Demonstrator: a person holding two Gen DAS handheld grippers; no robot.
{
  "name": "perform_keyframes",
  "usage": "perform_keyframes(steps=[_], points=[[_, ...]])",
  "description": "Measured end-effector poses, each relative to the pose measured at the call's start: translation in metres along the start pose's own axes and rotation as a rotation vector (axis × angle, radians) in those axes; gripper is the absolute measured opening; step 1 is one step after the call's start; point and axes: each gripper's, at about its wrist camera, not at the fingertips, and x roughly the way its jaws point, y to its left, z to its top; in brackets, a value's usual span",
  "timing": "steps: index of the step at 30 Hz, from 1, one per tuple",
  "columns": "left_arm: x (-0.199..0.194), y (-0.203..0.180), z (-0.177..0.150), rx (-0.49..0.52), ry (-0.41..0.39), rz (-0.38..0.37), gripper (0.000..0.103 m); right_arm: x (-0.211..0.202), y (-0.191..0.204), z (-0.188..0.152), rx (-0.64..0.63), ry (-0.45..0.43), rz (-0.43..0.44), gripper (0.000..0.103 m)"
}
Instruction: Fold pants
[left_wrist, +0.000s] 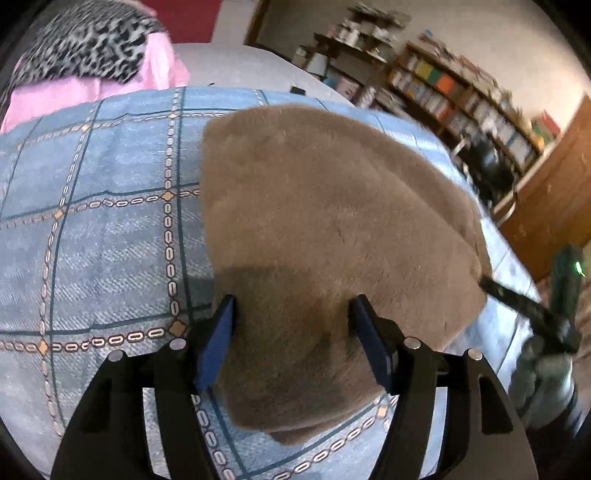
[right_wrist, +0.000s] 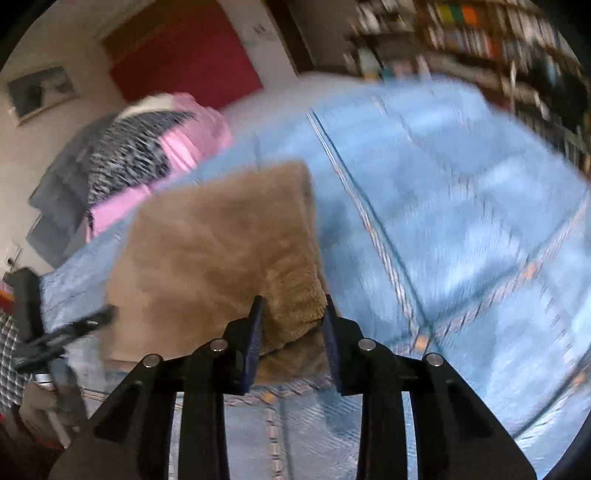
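The brown fleece pants lie folded into a rough rectangle on a blue checked bedspread. My left gripper hovers open over the near part of the pants, holding nothing. In the right wrist view the pants lie ahead and to the left. My right gripper has its fingers on either side of a raised fluffy corner of the pants; the view is blurred and the jaws look partly closed around it. The right gripper also shows in the left wrist view at the pants' right edge.
A pile of pink and leopard-print clothes lies at the far end of the bed; it also shows in the right wrist view. Bookshelves stand along the wall to the right. A red panel hangs on the far wall.
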Motion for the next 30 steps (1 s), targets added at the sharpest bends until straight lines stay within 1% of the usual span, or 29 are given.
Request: perform_keyframes(steps=[3,6,8,9,10,11,12,13,15,17,20,21,23,24,26,28,29,30], points=[[0.002,-0.009,-0.005,0.057,0.003,0.037,0.068,0.008,-0.01,0.0,0.025,-0.027,0.027,0.031],[0.002,-0.008,-0.004,0.04,0.006,0.052,0.068,0.004,-0.001,0.004,-0.014,-0.029,-0.019,0.033],[-0.004,-0.01,-0.002,0.026,0.002,0.069,0.068,-0.009,0.012,0.006,-0.057,-0.067,-0.081,0.047],[-0.008,-0.013,-0.001,0.032,-0.009,0.077,0.068,-0.018,0.018,0.009,-0.075,-0.101,-0.12,0.064],[-0.012,-0.017,-0.001,0.043,-0.021,0.085,0.068,-0.031,0.026,0.011,-0.104,-0.165,-0.156,0.068],[-0.015,-0.02,-0.001,0.056,-0.031,0.09,0.068,-0.039,0.032,0.014,-0.126,-0.201,-0.168,0.068],[-0.018,-0.026,-0.001,0.075,-0.042,0.096,0.068,-0.044,0.039,0.017,-0.145,-0.225,-0.165,0.068],[-0.02,-0.031,-0.002,0.089,-0.047,0.101,0.068,-0.046,0.046,0.023,-0.165,-0.24,-0.133,0.068],[-0.018,-0.041,-0.006,0.129,-0.043,0.11,0.069,-0.039,0.057,0.036,-0.186,-0.228,-0.059,0.068],[-0.013,-0.047,-0.009,0.154,-0.035,0.13,0.072,-0.022,0.066,0.049,-0.208,-0.205,-0.005,0.068],[-0.007,-0.045,-0.012,0.152,-0.026,0.138,0.072,0.01,0.07,0.066,-0.223,-0.163,-0.004,0.067],[-0.006,-0.043,-0.012,0.147,-0.025,0.136,0.072,0.025,0.066,0.073,-0.218,-0.131,-0.008,0.067],[-0.002,-0.041,-0.012,0.139,-0.024,0.128,0.074,0.048,0.053,0.08,-0.181,-0.075,-0.046,0.067],[-0.001,-0.04,-0.012,0.139,-0.023,0.126,0.075,0.061,0.043,0.082,-0.148,-0.03,-0.037,0.068],[0.002,-0.041,-0.011,0.142,-0.022,0.125,0.076,0.079,0.029,0.08,-0.092,0.026,-0.009,0.07],[0.002,-0.043,-0.011,0.143,-0.023,0.136,0.076,0.083,0.019,0.076,-0.053,0.024,0.015,0.071],[0.001,-0.043,-0.011,0.136,-0.023,0.14,0.076,0.08,0.02,0.074,-0.064,0.014,0.008,0.071],[0.0,-0.043,-0.011,0.13,-0.023,0.142,0.076,0.077,0.025,0.072,-0.096,0.0,-0.017,0.071]])
